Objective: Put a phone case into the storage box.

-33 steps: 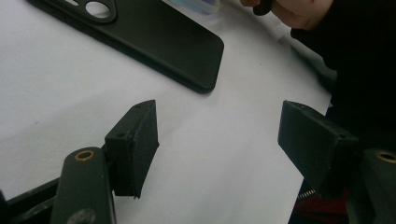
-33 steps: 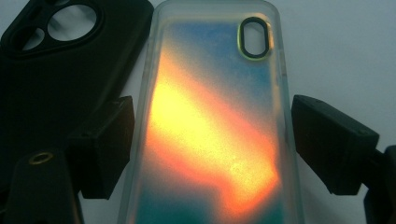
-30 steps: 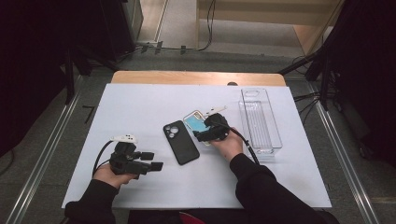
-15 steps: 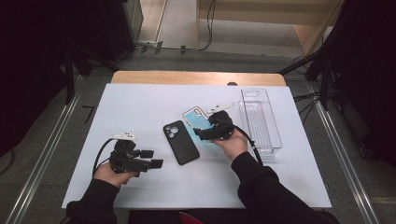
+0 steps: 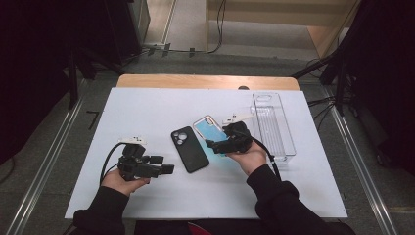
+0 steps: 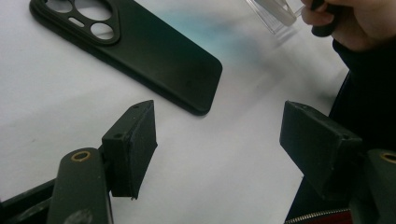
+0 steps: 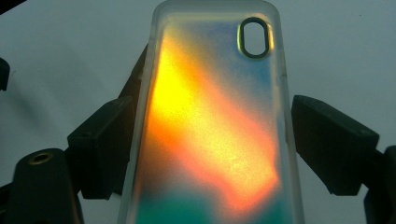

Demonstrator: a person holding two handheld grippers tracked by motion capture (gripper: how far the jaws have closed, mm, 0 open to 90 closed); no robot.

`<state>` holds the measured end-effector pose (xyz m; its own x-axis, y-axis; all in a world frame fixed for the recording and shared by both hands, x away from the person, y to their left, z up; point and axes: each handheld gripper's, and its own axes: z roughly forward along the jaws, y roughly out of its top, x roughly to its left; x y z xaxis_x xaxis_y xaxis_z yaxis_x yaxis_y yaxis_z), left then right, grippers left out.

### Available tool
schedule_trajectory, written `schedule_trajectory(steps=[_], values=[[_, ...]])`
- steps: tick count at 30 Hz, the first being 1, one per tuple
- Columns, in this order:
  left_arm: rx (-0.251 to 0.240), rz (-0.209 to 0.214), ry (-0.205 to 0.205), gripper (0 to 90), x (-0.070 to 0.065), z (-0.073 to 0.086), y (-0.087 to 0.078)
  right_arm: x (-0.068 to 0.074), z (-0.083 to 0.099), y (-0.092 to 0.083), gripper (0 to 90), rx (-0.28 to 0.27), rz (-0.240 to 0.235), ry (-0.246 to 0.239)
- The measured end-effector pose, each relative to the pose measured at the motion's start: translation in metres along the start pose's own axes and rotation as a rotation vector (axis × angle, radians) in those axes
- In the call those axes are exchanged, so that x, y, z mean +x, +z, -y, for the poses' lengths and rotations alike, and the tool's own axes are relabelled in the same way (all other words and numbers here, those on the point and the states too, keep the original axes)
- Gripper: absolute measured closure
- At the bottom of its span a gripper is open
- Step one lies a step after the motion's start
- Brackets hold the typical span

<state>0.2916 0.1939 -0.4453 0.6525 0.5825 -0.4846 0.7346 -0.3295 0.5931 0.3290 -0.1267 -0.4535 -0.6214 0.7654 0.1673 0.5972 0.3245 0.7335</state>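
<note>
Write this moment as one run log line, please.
left gripper: open, empty | right gripper: shut on colourful phone case | black phone case: flat on table

Black phone case [image 5: 190, 149] flat on white table [image 5: 147, 112], clear plastic tray [image 5: 272, 125] at right, wooden board [image 5: 205, 82] behind

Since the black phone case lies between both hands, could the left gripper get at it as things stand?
Probably yes. The left gripper is open, its jaws pointing toward the black phone case, with bare white table between them. The right gripper is busy at the iridescent case beside it.
</note>
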Motion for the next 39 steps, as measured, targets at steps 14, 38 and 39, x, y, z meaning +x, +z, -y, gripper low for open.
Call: schedule_trajectory(steps=[14,38,39], values=[[0.03,-0.014,-0.021,27.8,-0.013,-0.02,0.009,0.019,0.021,-0.012,15.0,-0.009,-0.019,0.019],[0.003,-0.06,-0.064,27.8,-0.017,-0.06,0.019,0.035,0.029,-0.004,14.9,-0.106,-0.04,0.171],[-0.003,-0.059,-0.069,27.8,-0.017,-0.061,0.02,0.035,0.029,-0.004,14.9,-0.106,-0.04,0.171]])
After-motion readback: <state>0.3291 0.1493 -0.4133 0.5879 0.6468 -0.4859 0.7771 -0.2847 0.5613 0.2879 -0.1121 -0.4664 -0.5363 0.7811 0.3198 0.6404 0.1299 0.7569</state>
